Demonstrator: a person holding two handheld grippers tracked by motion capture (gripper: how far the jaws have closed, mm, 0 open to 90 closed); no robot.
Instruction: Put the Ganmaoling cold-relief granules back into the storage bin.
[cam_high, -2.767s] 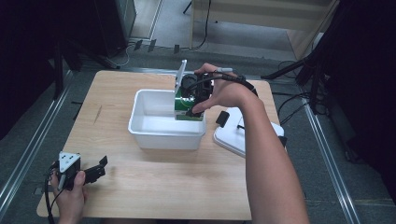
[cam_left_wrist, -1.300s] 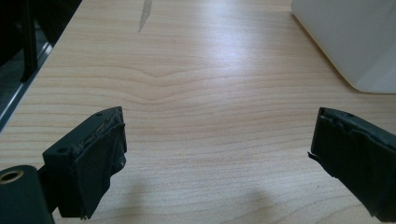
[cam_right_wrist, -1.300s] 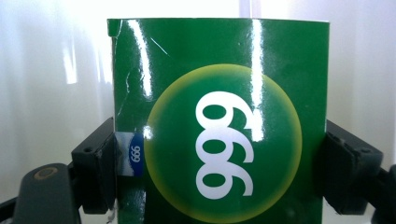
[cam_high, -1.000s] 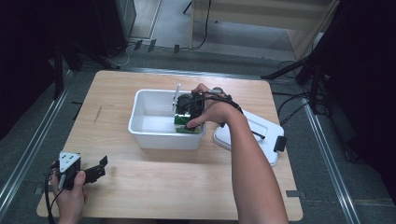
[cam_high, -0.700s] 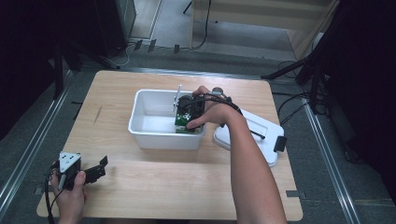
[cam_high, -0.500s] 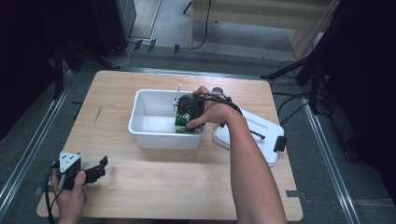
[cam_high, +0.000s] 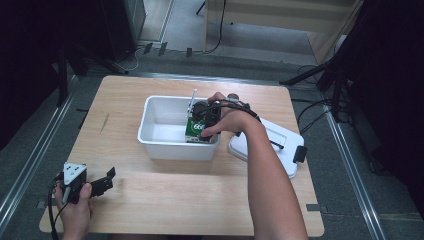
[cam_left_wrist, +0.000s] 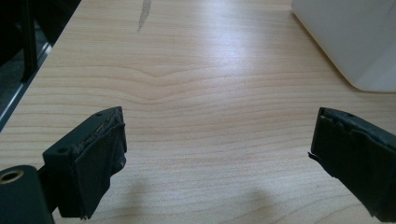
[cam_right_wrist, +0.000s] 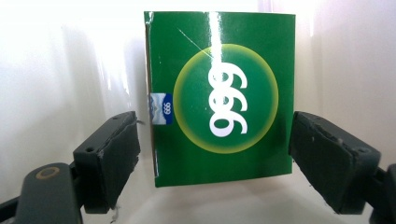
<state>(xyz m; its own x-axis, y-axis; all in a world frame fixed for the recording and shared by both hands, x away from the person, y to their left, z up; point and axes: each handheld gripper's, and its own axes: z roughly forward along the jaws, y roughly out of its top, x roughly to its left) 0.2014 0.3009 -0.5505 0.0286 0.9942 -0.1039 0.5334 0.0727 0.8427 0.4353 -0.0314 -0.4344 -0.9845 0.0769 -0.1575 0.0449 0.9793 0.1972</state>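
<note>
Right gripper (cam_right_wrist: 215, 154) jaws spread around green box (cam_right_wrist: 219, 98), contact unclear, white bin (cam_high: 160, 145) wall hiding box's base.

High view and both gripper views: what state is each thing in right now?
White bin: uncovered, upright on the table.
Lid: off, lying flat beside the bin.
Green box: inside the bin, between the jaws of the right gripper; contact with the pads unclear.
Left gripper: open, nothing between its jaws, low over the table.
</note>
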